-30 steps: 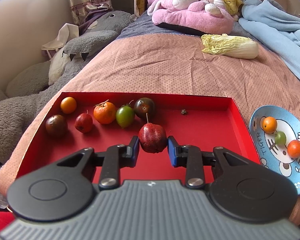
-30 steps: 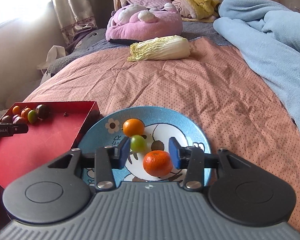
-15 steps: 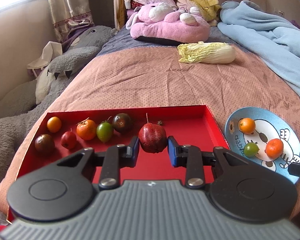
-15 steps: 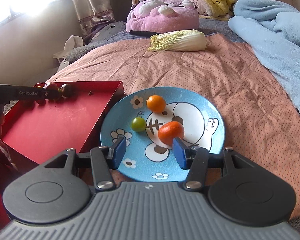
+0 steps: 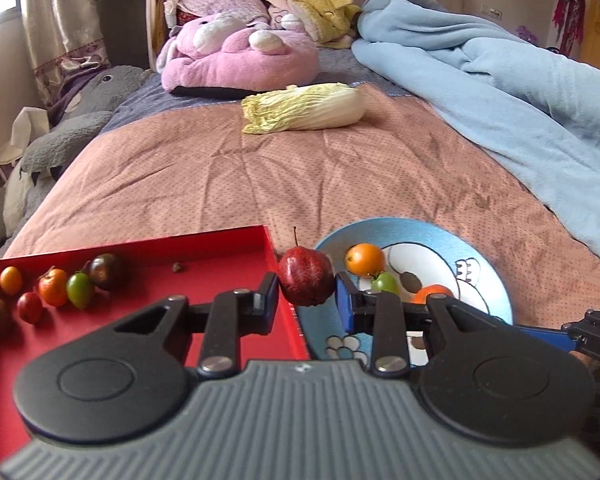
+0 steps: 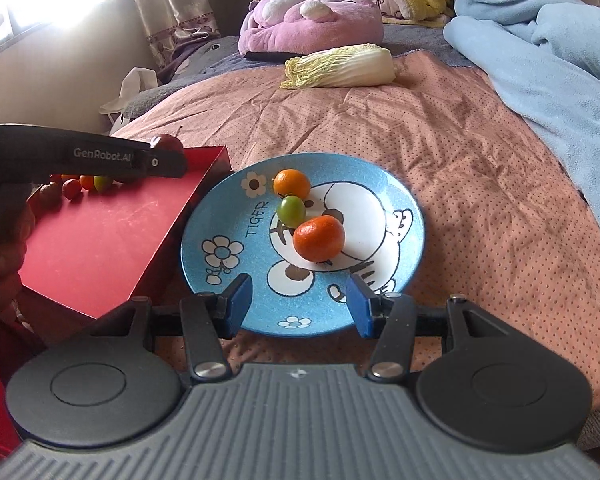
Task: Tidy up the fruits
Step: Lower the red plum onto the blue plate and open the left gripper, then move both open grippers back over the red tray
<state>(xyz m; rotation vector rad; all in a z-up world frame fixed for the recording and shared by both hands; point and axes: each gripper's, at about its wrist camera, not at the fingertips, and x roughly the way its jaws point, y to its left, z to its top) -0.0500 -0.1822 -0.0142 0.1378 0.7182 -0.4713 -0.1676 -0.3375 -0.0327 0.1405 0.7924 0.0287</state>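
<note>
Fruits are lying in 2 places on the bed: 6 small ones in a row at the far left of the red tray (image 5: 220, 264), and 3 on the blue plate (image 6: 228, 216) just right of it. The left gripper (image 5: 306, 294) is gripping a dark red fruit (image 5: 306, 280) between its jaws, over the tray's right wall. The right gripper (image 6: 298, 300) is hovering over the near rim of the plate, jaws wide and holding nothing.

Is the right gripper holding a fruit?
No: the right gripper is open and empty, short of the fruits on the plate.
</note>
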